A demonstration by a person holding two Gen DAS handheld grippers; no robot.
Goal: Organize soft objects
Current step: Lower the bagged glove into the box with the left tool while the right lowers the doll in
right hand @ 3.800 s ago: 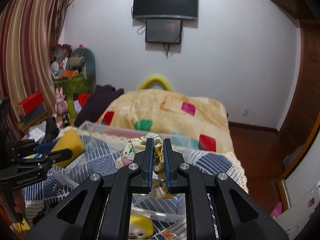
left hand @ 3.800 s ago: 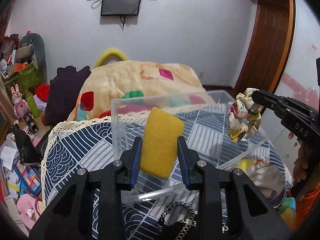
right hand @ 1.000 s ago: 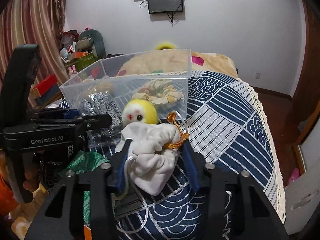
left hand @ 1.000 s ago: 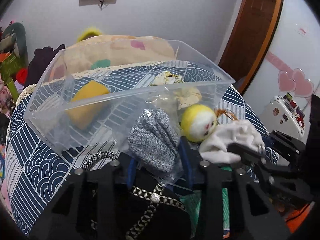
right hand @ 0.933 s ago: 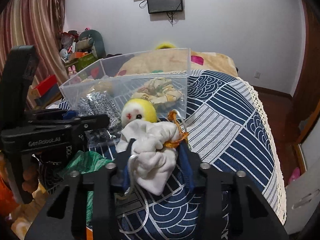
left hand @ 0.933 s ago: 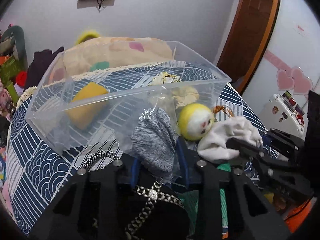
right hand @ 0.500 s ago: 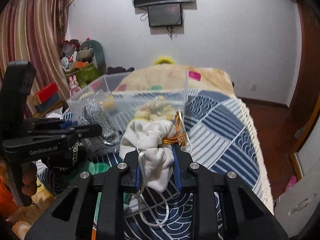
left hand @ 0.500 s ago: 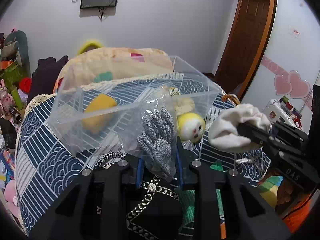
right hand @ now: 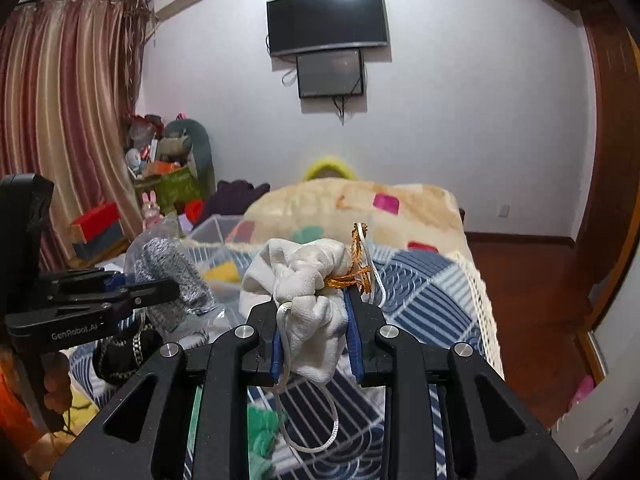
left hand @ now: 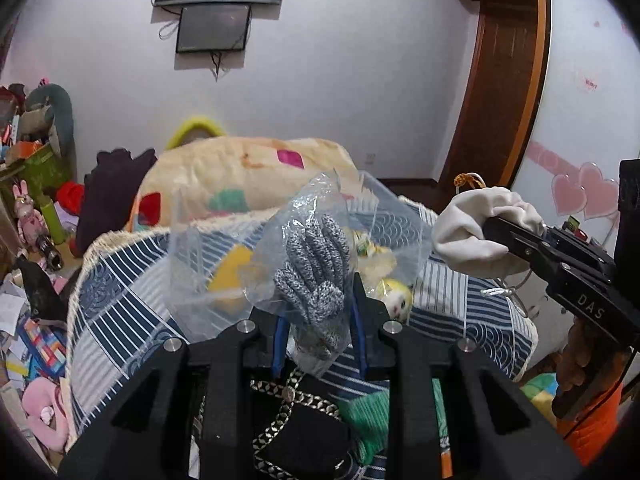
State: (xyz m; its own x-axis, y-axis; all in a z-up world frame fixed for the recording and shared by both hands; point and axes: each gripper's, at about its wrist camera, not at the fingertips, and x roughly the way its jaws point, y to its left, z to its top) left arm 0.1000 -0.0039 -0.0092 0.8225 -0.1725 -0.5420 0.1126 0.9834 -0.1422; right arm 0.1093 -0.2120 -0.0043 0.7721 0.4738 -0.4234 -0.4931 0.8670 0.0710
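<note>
My left gripper (left hand: 319,330) is shut on a grey knit glove in a clear plastic bag (left hand: 316,276) and holds it up above the table. It also shows in the right wrist view (right hand: 170,276). My right gripper (right hand: 313,338) is shut on a white drawstring pouch (right hand: 304,280) with an orange cord, lifted at the right (left hand: 476,232). A clear plastic bin (left hand: 188,264) stands behind the glove and holds a yellow sponge (left hand: 228,268) and a floral scrunchie (left hand: 366,246). A yellow plush head (left hand: 396,300) lies by the bin.
The table has a blue and white patterned cloth (left hand: 116,300). A black chain-strap bag (left hand: 304,432) and a green knit item (left hand: 370,412) lie near the front edge. A blanket-covered bed (right hand: 360,208) stands behind. Toys and boxes crowd the left floor (left hand: 36,216).
Both grippers closed on their items beside the bin and rose with them: the left lifted the bagged glove, the right lifted the white pouch. The sponge and scrunchie stayed in the bin.
</note>
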